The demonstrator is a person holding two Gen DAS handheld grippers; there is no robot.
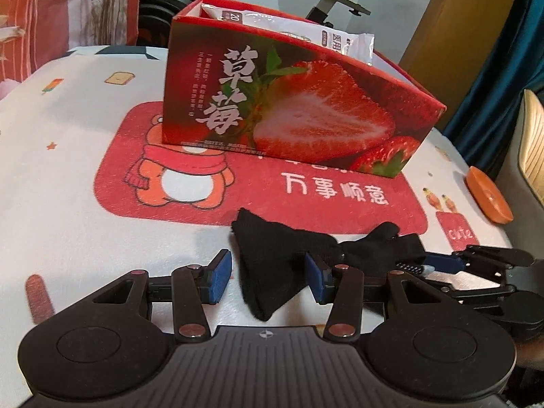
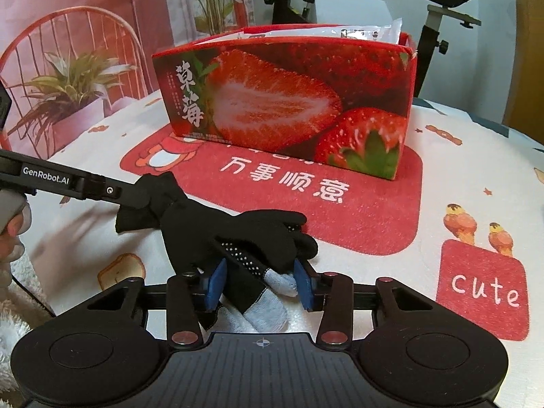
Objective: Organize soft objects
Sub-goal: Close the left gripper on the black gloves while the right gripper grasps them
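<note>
left gripper: spread, black glove cuff between the pads, touching just the right one | right gripper: pads around the glove's dotted fingers, can't tell if pinching | glove: lower middle of both views, on the red mat | strawberry box: upper middle, white packet inside

An orange dish sits right of the red bear mat; an exercise bike stands behind it.

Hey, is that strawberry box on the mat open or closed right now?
Open. The strawberry box has no lid on top, and white plastic packets stick up above its rim.
</note>
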